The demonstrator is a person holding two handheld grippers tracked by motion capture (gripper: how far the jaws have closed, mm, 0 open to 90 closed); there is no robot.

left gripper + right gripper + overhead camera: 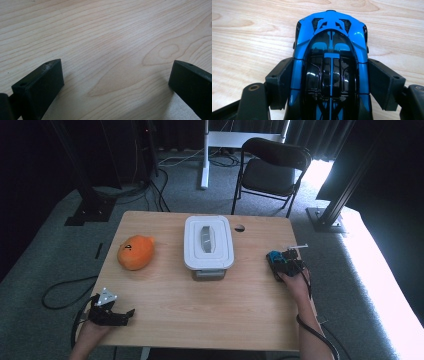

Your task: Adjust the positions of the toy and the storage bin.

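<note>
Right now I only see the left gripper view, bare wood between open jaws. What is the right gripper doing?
Observer: The right gripper has its jaws against both sides of a blue and black toy car.
Operator: Anything else around?
Observer: A white box with its lid on stands in the middle of the table.
Operator: And nearer my side?
Observer: An orange plush toy lies left of the white box, beyond the left gripper and apart from it.
</note>
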